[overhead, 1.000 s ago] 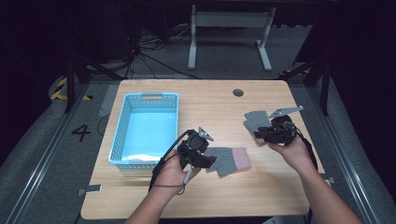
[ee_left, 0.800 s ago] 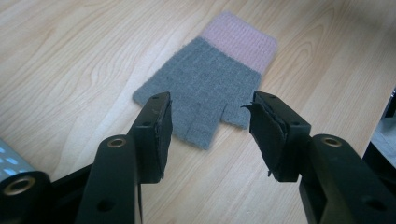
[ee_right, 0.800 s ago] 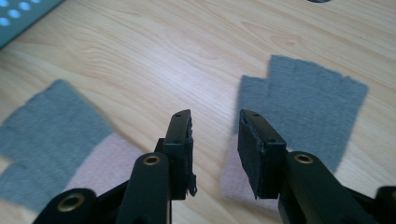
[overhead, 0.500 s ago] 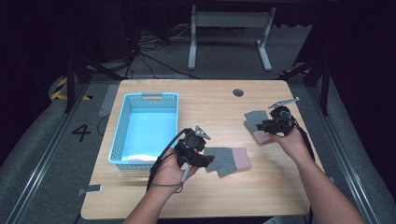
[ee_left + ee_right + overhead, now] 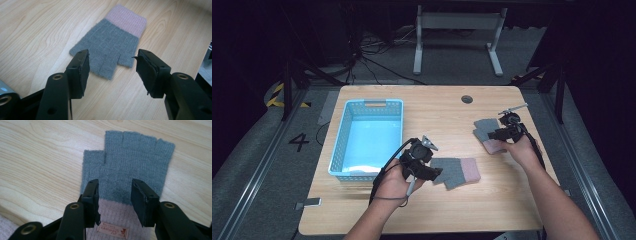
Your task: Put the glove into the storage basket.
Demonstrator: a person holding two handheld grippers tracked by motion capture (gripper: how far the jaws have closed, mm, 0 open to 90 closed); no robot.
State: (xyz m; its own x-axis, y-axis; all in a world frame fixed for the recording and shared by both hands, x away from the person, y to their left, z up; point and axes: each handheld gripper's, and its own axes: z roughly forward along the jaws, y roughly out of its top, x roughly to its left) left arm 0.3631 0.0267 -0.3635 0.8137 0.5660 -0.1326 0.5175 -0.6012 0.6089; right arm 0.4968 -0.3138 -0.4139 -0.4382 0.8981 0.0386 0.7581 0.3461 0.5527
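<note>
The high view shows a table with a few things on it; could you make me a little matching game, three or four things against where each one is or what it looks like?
Things:
1. basket
2. near glove
3. far glove
4. round hole

Descriptions:
A. flat beside the left gripper, pink cuff pointing right
B. light blue, on the table's left side
C. under the open right gripper, label on its pink cuff
D. dark, near the tabletop's far edge

Pairs: 1-B, 2-A, 3-C, 4-D

Basket (image 5: 368,137) at table's (image 5: 437,107) left; one glove (image 5: 457,171) centre-front, another (image 5: 488,131) right.
</note>
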